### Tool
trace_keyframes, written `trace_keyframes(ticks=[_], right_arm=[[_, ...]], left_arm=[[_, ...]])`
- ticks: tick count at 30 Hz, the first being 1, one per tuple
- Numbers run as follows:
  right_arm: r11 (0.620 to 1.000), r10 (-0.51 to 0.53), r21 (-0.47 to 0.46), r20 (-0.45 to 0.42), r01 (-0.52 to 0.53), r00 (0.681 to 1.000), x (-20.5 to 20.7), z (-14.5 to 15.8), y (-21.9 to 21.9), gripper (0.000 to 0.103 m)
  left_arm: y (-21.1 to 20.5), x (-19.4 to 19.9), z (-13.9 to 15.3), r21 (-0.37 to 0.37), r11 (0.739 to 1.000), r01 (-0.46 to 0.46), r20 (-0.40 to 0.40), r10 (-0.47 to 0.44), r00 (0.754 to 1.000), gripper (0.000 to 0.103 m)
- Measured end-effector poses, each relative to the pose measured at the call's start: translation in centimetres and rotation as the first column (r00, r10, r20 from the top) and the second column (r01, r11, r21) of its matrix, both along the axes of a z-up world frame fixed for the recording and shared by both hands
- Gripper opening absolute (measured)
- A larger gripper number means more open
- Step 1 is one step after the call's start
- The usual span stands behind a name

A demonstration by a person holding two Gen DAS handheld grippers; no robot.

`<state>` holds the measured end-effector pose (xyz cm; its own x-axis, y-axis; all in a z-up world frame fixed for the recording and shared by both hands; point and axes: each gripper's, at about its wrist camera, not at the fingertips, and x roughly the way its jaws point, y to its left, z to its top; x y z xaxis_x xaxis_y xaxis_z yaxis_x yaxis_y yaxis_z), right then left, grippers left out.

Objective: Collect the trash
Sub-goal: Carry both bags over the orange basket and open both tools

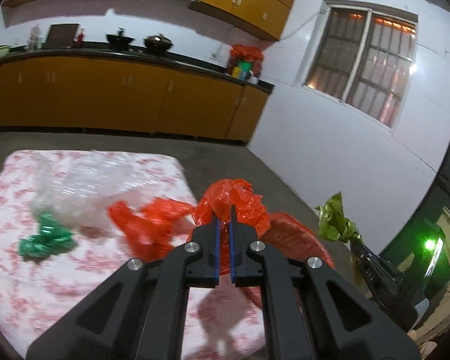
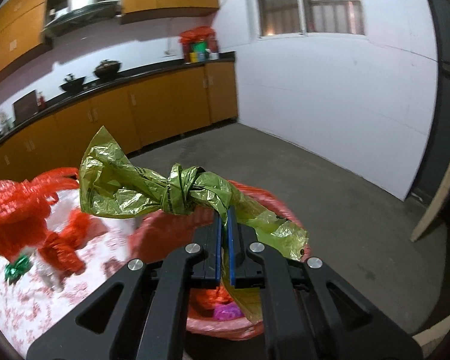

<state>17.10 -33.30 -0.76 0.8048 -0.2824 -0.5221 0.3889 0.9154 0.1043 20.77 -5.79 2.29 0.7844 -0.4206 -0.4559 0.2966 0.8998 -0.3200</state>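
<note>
My left gripper is shut on a crumpled red plastic bag, held above the table's right end. My right gripper is shut on a knotted olive-green plastic bag, seen from the left wrist as the olive-green bag. Under both hangs an open red trash bag, whose rim surrounds a pink scrap. On the patterned tablecloth lie another red bag, a green wrapper and clear plastic. The right wrist view shows the green wrapper too.
Orange kitchen cabinets with a black counter and two woks line the far wall. A barred window sits in the white wall. Grey floor lies beyond the table. A wooden board leans at the right.
</note>
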Motion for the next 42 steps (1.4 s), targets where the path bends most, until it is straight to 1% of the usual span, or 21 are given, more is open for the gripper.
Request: trace_keyframes(ticks=[4, 10, 16, 22, 24, 25, 26, 27, 28, 29, 33, 35, 36, 39, 41, 42], right_arm=[[0.999, -0.051, 0.016, -0.004, 0.051, 0.999, 0.2, -0.4, -1.7, 0.004], [0.996, -0.08, 0.048, -0.009, 0.08, 0.997, 0.7, -1.0, -3.3, 0.004], [0.993, -0.085, 0.076, -0.015, 0.086, 0.996, 1.5, -1.6, -4.5, 0.004], [0.991, -0.066, 0.115, -0.022, 0.068, 0.998, 2.3, -2.0, -4.9, 0.005], [0.99, -0.048, 0.135, -0.024, 0.05, 0.999, 2.4, -2.3, -5.2, 0.009], [0.989, -0.036, 0.141, -0.03, 0.04, 0.999, 2.5, -2.4, -5.2, 0.019], [0.989, -0.026, 0.142, -0.033, 0.031, 0.999, 2.5, -2.6, -5.1, 0.036], [0.99, -0.022, 0.138, -0.029, 0.026, 0.999, 2.4, -2.6, -5.1, 0.042], [0.991, -0.02, 0.133, -0.024, 0.023, 1.0, 2.3, -2.6, -5.0, 0.05], [0.992, -0.017, 0.123, -0.02, 0.02, 1.0, 2.1, -2.6, -4.9, 0.05], [0.997, -0.003, 0.079, -0.02, 0.005, 1.0, 1.5, -2.4, -4.5, 0.05], [0.999, 0.003, 0.054, -0.017, -0.002, 1.0, 1.3, -2.2, -4.3, 0.05], [0.999, 0.007, 0.046, -0.015, -0.006, 1.0, 1.4, -2.0, -4.4, 0.05], [0.999, 0.034, 0.017, -0.004, -0.034, 0.999, 1.3, -1.6, -3.4, 0.05], [0.999, 0.053, 0.004, 0.005, -0.053, 0.999, 1.3, -1.4, -2.6, 0.05], [0.998, 0.061, -0.001, 0.007, -0.061, 0.998, 1.4, -1.4, -2.3, 0.05]], left_arm=[[-3.4, 1.1, -1.2, -0.006, 0.998, 0.062, -0.019, -0.062, 0.998, 0.006], [-7.3, 2.7, -3.0, -0.006, 0.992, 0.129, -0.047, -0.129, 0.991, 0.006], [-10.7, 4.0, -4.8, 0.003, 0.984, 0.181, -0.073, -0.18, 0.981, 0.006], [-12.6, 5.4, -6.7, 0.016, 0.977, 0.212, -0.114, -0.208, 0.971, 0.007], [-12.8, 5.7, -7.3, 0.016, 0.976, 0.216, -0.133, -0.212, 0.968, 0.008], [-12.8, 6.0, -7.8, 0.018, 0.977, 0.214, -0.147, -0.209, 0.967, 0.009], [-12.8, 6.1, -8.0, 0.02, 0.978, 0.209, -0.153, -0.204, 0.967, 0.012], [-12.6, 6.3, -8.3, 0.019, 0.978, 0.209, -0.16, -0.204, 0.966, 0.015], [-12.4, 6.4, -8.6, 0.022, 0.979, 0.204, -0.168, -0.198, 0.966, 0.02], [-12.2, 6.5, -8.8, 0.026, 0.98, 0.196, -0.173, -0.189, 0.967, 0.025], [-10.9, 6.5, -9.0, 0.038, 0.985, 0.17, -0.179, -0.161, 0.971, 0.031], [-9.8, 6.2, -8.9, 0.058, 0.988, 0.145, -0.167, -0.134, 0.977, 0.04], [-9.3, 6.1, -8.8, 0.068, 0.989, 0.131, -0.159, -0.119, 0.98, 0.042], [-7.4, 5.5, -8.4, 0.113, 0.99, 0.084, -0.14, -0.068, 0.988, 0.047], [-5.5, 4.9, -8.3, 0.163, 0.986, 0.031, -0.127, -0.01, 0.992, 0.052], [-4.9, 4.7, -8.3, 0.171, 0.985, 0.016, -0.123, 0.005, 0.992, 0.053]])
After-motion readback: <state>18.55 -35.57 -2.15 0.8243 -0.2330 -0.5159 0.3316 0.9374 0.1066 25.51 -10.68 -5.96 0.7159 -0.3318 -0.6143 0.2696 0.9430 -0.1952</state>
